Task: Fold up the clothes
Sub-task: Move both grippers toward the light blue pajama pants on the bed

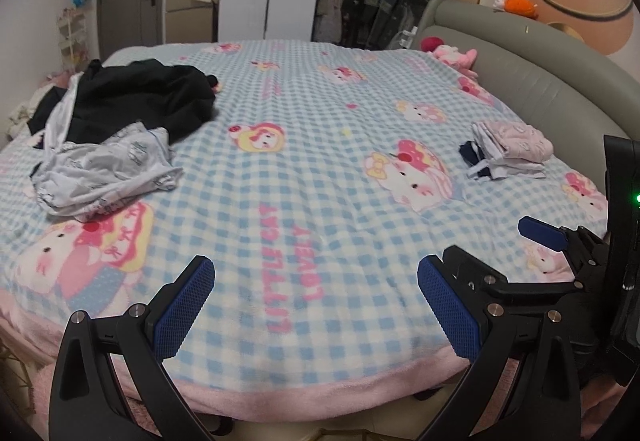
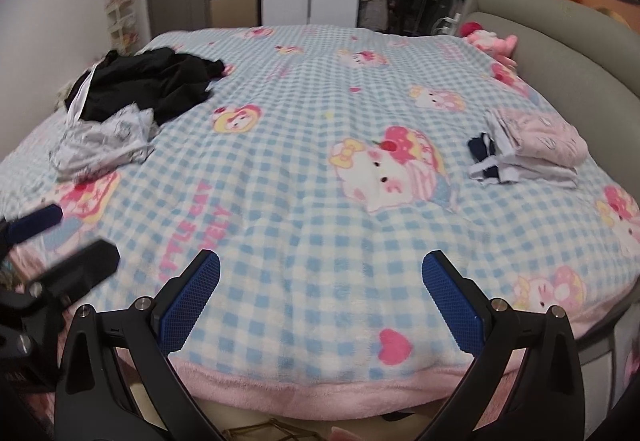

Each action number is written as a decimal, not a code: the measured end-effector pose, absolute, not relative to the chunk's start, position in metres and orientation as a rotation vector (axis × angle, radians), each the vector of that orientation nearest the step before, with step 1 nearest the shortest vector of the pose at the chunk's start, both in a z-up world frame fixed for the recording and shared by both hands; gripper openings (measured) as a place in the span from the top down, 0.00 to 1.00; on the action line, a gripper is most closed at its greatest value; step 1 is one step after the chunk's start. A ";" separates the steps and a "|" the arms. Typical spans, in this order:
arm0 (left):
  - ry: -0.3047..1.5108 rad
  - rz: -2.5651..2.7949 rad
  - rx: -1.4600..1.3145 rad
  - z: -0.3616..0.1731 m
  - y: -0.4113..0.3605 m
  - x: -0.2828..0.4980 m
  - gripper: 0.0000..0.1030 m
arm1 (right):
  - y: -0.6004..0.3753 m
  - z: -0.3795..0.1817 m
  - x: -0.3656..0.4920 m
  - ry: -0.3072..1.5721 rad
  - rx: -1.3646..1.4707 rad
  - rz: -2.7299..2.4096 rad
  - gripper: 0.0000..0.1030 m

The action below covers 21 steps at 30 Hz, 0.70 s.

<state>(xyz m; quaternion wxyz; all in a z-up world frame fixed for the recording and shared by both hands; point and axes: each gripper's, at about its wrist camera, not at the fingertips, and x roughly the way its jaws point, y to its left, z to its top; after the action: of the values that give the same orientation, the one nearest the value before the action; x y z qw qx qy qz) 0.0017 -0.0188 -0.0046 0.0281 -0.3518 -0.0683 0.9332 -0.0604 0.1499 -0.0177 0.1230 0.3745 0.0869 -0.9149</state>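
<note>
A loose heap of clothes lies at the bed's left: a black garment and a crumpled light grey printed one. A stack of folded clothes, pink on top, sits at the right by the headboard. My left gripper is open and empty above the bed's near edge. My right gripper is open and empty beside it; it also shows in the left wrist view. The left gripper shows blurred in the right wrist view.
A blue-checked cartoon-cat blanket with a pink border covers the bed. A grey padded headboard runs along the right. A pink plush toy lies at the far right corner. Wardrobe and door stand behind.
</note>
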 end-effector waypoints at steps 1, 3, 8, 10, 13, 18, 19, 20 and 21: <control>-0.216 2.885 -1.088 -0.004 -0.021 0.001 0.01 | 0.148 -0.019 -0.062 0.257 1.099 -2.651 0.03; -0.225 2.893 -1.092 -0.003 -0.027 0.000 0.03 | 0.143 -0.021 -0.064 0.245 1.117 -2.603 0.05; -0.243 2.907 -1.108 -0.006 -0.037 0.000 0.13 | 0.118 -0.028 -0.058 0.291 1.102 -2.480 0.31; -0.264 2.917 -1.121 -0.009 -0.042 -0.001 0.16 | 0.106 -0.030 -0.053 0.322 1.088 -2.443 0.38; -0.306 2.921 -1.126 -0.011 -0.052 0.000 0.16 | 0.087 -0.032 -0.047 0.372 1.057 -2.424 0.36; -0.587 2.904 -1.142 -0.016 -0.108 0.000 0.16 | 0.058 -0.029 -0.061 0.417 1.025 -2.406 0.24; -0.605 2.949 -1.151 -0.017 -0.125 0.002 0.15 | 0.051 -0.028 -0.068 0.419 1.020 -2.402 0.23; -0.594 2.993 -1.162 -0.018 -0.138 0.003 0.15 | 0.044 -0.027 -0.074 0.422 1.016 -2.398 0.22; -0.582 3.037 -1.172 -0.018 -0.151 0.005 0.15 | 0.036 -0.026 -0.081 0.421 1.013 -2.391 0.21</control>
<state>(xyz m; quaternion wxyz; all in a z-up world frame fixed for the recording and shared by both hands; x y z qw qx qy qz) 0.0047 -0.1506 -0.0185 -0.0827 -0.3533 -0.1754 0.9152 -0.0810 0.0358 -0.0261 0.2530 0.3725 0.1547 -0.8794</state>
